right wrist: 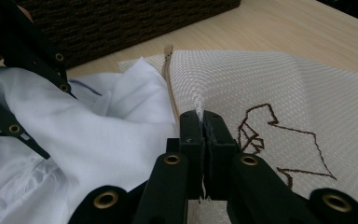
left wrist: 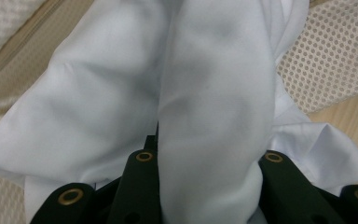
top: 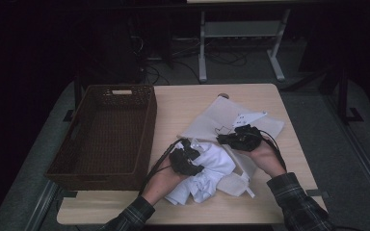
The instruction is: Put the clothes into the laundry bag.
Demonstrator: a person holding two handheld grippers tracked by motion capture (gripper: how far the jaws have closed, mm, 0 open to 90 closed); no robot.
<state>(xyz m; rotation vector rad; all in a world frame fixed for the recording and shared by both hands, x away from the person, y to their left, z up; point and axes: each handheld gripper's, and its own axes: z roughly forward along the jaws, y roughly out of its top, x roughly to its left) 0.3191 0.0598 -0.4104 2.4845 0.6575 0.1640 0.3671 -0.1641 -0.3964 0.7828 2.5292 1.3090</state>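
Left gripper (left wrist: 205, 186) is clamping the soft white shirt (left wrist: 121, 93); right gripper (right wrist: 204, 140) is pinching the limp mesh bag (right wrist: 261, 79) by its edge. Both are handling light and floppy, so I'd be gripping bunched folds.

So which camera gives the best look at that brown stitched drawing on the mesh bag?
The right gripper view: the brown stitched drawing lies close and sharp on the mesh bag, beside the right tongs pinching a fold. The high view shows it as a tiny dark squiggle. The left gripper view shows the bag's mesh, no drawing.
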